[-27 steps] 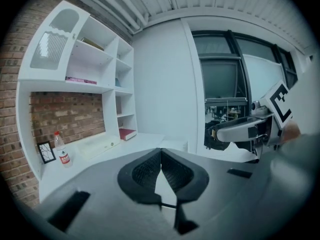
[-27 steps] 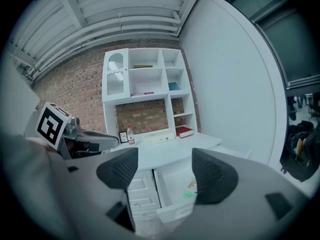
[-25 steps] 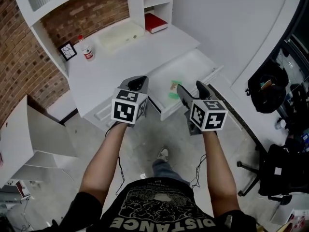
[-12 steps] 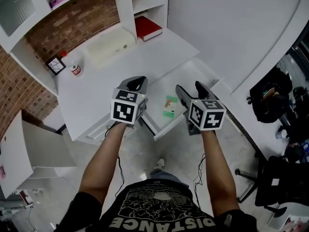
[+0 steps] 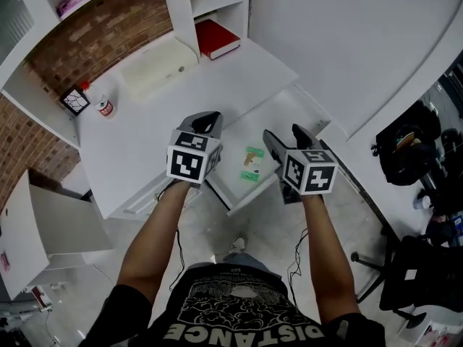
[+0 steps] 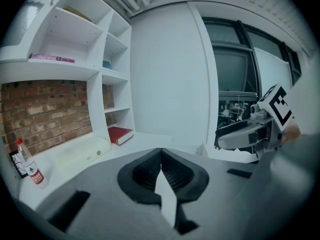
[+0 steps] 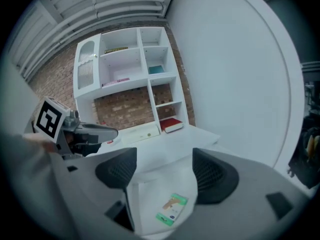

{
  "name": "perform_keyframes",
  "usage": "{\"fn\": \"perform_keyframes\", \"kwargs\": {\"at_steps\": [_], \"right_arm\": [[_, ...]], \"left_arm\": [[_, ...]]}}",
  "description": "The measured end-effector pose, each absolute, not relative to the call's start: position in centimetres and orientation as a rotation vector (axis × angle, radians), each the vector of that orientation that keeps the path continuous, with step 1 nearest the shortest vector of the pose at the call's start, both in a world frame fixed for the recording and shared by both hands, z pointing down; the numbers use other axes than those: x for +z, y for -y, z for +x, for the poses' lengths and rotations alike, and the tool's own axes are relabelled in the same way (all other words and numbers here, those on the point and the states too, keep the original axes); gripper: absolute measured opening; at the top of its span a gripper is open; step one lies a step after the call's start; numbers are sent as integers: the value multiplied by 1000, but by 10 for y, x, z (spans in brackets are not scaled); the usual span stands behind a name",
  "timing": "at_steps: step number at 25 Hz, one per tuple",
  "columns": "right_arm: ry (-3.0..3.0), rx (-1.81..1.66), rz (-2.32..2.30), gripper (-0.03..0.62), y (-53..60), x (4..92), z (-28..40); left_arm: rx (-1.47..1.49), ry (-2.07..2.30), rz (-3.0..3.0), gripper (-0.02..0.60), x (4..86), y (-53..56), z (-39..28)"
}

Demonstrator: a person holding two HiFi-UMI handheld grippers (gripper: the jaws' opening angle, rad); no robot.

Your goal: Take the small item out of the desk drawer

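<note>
A small green-and-white packet (image 5: pixel 251 164) lies flat in the open white desk drawer (image 5: pixel 293 107), near its front edge. My right gripper (image 5: pixel 286 137) hovers just right of and above the packet. Its jaws stand open with nothing between them. In the right gripper view the packet (image 7: pixel 171 209) shows below the gap of the right gripper (image 7: pixel 165 170). My left gripper (image 5: pixel 205 123) hangs over the desk top (image 5: pixel 145 129) at the drawer's left edge. Its jaws (image 6: pixel 160 153) are shut and empty.
On the desk stand a red book (image 5: pixel 217 38), a cream flat case (image 5: pixel 155 63), a small red-capped bottle (image 5: pixel 105 107) and a small framed picture (image 5: pixel 74 100). White shelves rise behind. A black chair with a bag (image 5: pixel 405 147) stands at the right, and a white side panel (image 5: pixel 43 223) at the left.
The desk and the open drawer have slid down and left in the head view. The packet now lies closer to the two grippers, which kept their places in the frame.
</note>
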State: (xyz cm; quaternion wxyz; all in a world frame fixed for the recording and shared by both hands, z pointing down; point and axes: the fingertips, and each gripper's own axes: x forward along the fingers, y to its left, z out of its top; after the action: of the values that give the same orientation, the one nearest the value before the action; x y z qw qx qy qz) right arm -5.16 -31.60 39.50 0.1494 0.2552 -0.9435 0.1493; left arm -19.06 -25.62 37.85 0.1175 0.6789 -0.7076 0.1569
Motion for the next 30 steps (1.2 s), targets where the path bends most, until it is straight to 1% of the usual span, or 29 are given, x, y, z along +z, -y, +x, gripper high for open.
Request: {"fn": "perform_keyframes", "kwargs": {"at_steps": [13,22,30], "right_arm": [[2544,537,764,368,306,456,-68],[2325,548,856,390,306,515,-88],[2154,640,947,391,298,550,-92]], "left_arm": [[509,1948,2083,8,410,273,-207],[532,1730,2263,7,438,308,-228],[535,1541,2397,7,466,327,-232]]}}
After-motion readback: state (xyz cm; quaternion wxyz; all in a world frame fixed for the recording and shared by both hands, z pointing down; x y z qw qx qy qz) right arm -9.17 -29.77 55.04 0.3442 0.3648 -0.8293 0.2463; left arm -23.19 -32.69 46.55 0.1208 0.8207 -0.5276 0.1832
